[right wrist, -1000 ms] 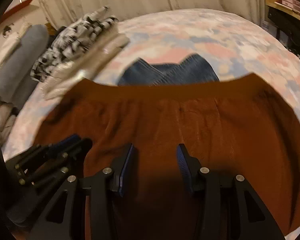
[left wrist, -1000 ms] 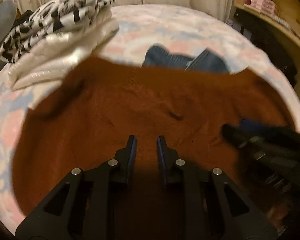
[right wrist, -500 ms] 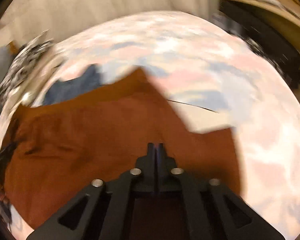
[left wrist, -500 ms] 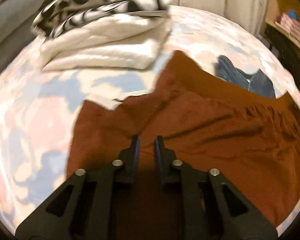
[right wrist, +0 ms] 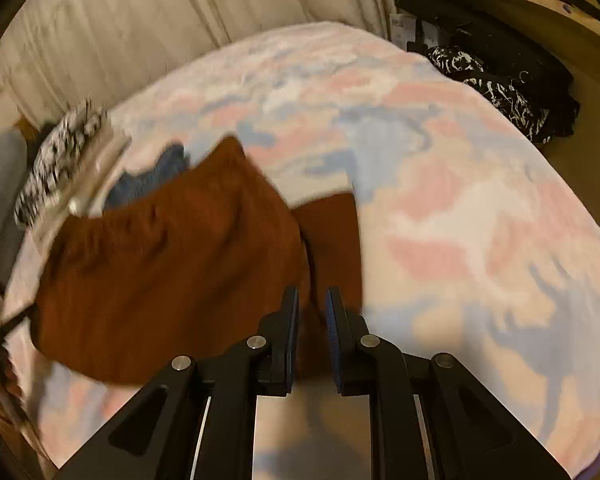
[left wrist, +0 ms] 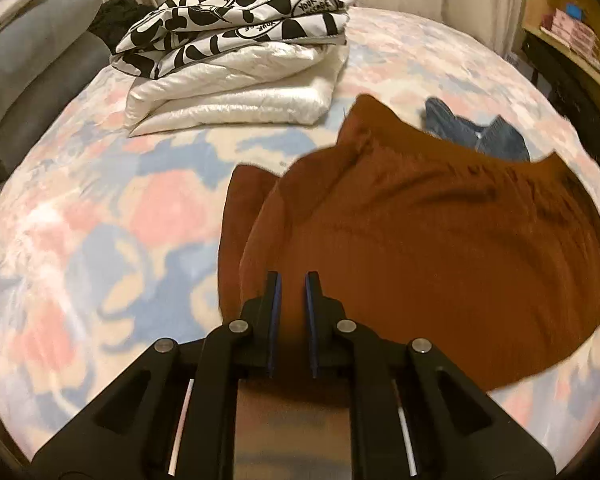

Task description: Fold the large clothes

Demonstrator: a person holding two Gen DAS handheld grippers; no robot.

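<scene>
A large rust-brown garment lies rumpled on the patterned bed cover. My left gripper is at its left edge, its jaws narrow and shut on a fold of the brown cloth. In the right wrist view the same garment spreads to the left, with a flap lying flat beside it. My right gripper is at that right edge. Its jaws are opening, with brown cloth in the gap between them. Neither view shows the other gripper.
Blue jeans lie beyond the garment. A folded white quilt under black-and-white printed bedding sits at the back left beside grey pillows. Dark clothing is heaped past the bed's right edge. A wooden shelf stands at the right.
Both grippers moved apart from the garment's middle to its left and right edges. Both jaws narrowed; the right shut tight half a second ago and now shows a gap. The cloth bunched up.
</scene>
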